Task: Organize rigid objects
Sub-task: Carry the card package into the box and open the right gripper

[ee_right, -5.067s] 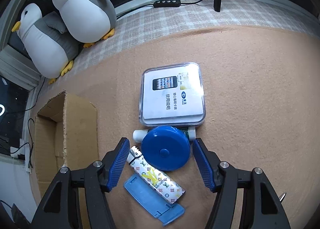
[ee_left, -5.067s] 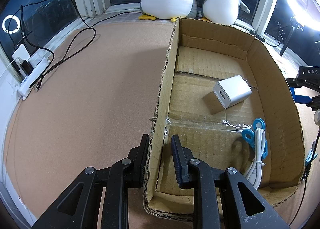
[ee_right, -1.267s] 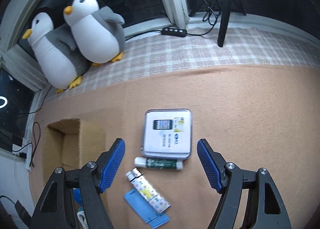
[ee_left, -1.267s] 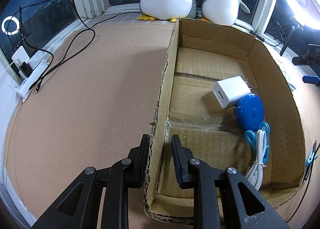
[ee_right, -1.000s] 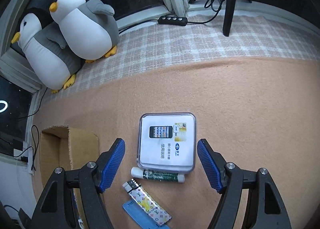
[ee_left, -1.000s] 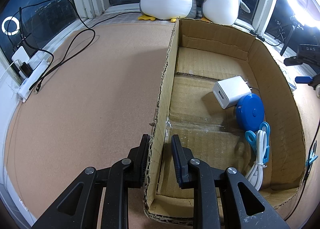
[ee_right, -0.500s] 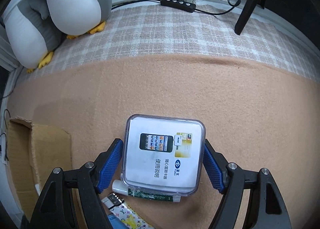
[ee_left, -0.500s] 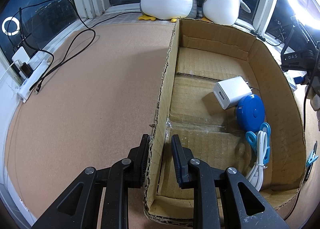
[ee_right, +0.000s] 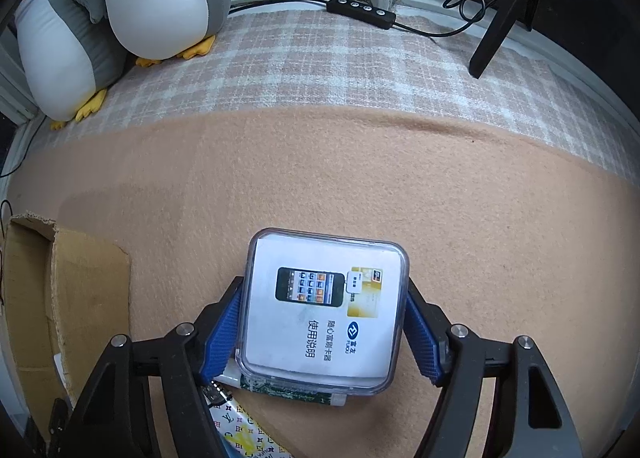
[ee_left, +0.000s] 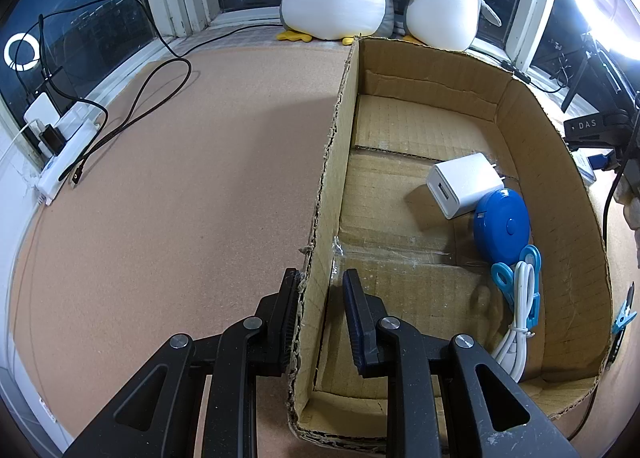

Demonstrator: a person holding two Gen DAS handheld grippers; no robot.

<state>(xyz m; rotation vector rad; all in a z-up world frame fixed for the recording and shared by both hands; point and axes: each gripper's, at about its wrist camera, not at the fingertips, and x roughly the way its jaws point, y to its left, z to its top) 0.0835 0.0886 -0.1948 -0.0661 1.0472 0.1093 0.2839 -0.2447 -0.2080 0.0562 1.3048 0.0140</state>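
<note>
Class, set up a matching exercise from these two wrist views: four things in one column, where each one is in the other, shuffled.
1 white charger
2 clear plastic case
3 box wall
4 power strip

A between the left gripper's fingers
B on the box floor
C by the window
D between the right gripper's fingers

Pairs: 1-B, 2-D, 3-A, 4-C
</note>
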